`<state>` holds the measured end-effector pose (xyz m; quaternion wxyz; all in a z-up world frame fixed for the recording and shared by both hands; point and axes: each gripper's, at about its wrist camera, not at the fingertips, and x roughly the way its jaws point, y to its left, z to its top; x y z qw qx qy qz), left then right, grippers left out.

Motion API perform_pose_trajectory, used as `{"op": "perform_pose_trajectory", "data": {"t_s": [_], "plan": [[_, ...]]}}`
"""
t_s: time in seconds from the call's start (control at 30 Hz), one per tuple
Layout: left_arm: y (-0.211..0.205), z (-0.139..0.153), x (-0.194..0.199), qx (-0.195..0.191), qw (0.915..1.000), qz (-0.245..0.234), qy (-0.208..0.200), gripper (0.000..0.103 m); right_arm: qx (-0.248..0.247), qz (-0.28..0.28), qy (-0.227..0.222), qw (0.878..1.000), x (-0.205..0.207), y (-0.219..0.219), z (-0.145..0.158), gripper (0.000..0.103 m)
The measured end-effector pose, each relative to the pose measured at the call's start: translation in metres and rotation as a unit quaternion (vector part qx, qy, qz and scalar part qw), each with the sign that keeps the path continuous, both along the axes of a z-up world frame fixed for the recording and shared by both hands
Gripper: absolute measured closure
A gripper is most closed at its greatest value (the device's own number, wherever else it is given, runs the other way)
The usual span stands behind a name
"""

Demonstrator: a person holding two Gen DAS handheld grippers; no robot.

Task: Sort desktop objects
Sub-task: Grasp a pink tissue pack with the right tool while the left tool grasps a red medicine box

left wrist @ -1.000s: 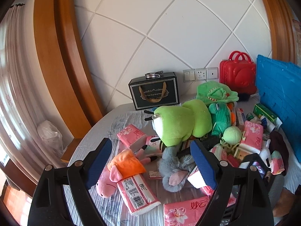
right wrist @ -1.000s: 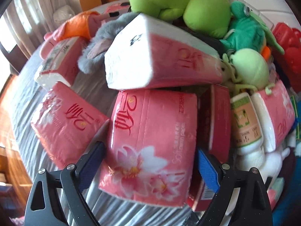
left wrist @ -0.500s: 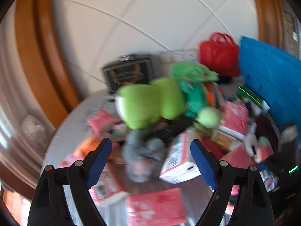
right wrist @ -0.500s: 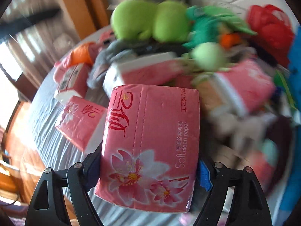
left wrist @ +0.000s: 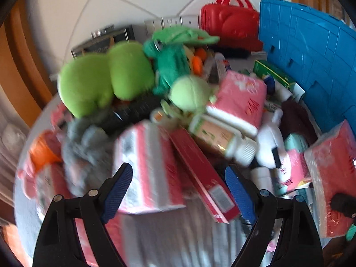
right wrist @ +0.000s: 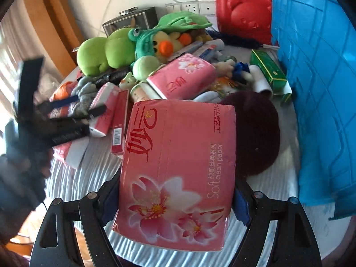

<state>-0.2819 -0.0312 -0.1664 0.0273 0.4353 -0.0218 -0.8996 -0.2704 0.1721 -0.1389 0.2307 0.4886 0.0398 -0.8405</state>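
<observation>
Right wrist view: your right hand-held gripper (right wrist: 175, 197) clamps a pink tissue pack (right wrist: 178, 171) between its two pads, lifted clear of the desk (right wrist: 93, 166), the flower print facing the camera. At 1 o'clock from the pack lies a dark maroon cushion (right wrist: 255, 131). At 3 o'clock stands a blue crate (right wrist: 316, 102). At 12 o'clock a second tissue pack (right wrist: 182, 75) leans on the pile, with a green plush toy (right wrist: 104, 51) and a red case (right wrist: 244, 15) beyond it. At 9 o'clock your left hand-held gripper shows as a dark blur.

Left wrist view (blurred): your left hand-held gripper (left wrist: 178, 192) is spread wide with nothing pressed between its pads. Between the fingers, on the desk, lie a pink-and-white tissue pack (left wrist: 146, 169) and a long red box (left wrist: 202, 178), side by side. A white bottle (left wrist: 222, 140) lies at 1 o'clock from them.
</observation>
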Motion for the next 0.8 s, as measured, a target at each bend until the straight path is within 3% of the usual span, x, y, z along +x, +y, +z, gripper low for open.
{"op": "perform_pose_trajectory", "data": {"t_s": [0.17, 0.3, 0.37, 0.47, 0.67, 0.73, 0.8], "plan": [[0.026, -0.023, 0.006, 0.005, 1.0000, 0.004, -0.002, 0.019, -0.014, 0.002, -0.003, 1.000, -0.002, 0.013, 0.000, 0.020], [0.010, -0.047, -0.005, 0.059, 0.9969, 0.045, -0.028, 0.047, -0.021, 0.002, -0.005, 1.000, -0.005, 0.023, 0.002, 0.020], [0.004, -0.051, -0.009, 0.078, 0.9948, 0.059, -0.029, 0.053, -0.022, 0.005, -0.005, 1.000, -0.005, 0.026, 0.003, 0.020], [0.000, -0.053, -0.010, 0.068, 0.9948, 0.071, -0.030, 0.065, -0.024, 0.008, -0.003, 1.000, -0.006, 0.029, 0.004, 0.020], [-0.004, -0.071, -0.010, 0.066, 0.9937, 0.070, -0.058, 0.066, -0.030, 0.006, -0.003, 1.000, -0.008, 0.039, 0.005, 0.020], [0.000, -0.073, -0.012, 0.047, 0.9957, 0.060, -0.053, 0.074, -0.030, 0.003, -0.004, 1.000, -0.009, 0.040, 0.004, 0.020], [-0.003, -0.068, -0.010, 0.059, 0.9956, 0.052, -0.051, 0.076, -0.030, 0.001, -0.004, 1.000, -0.008, 0.040, 0.006, 0.020]]}}
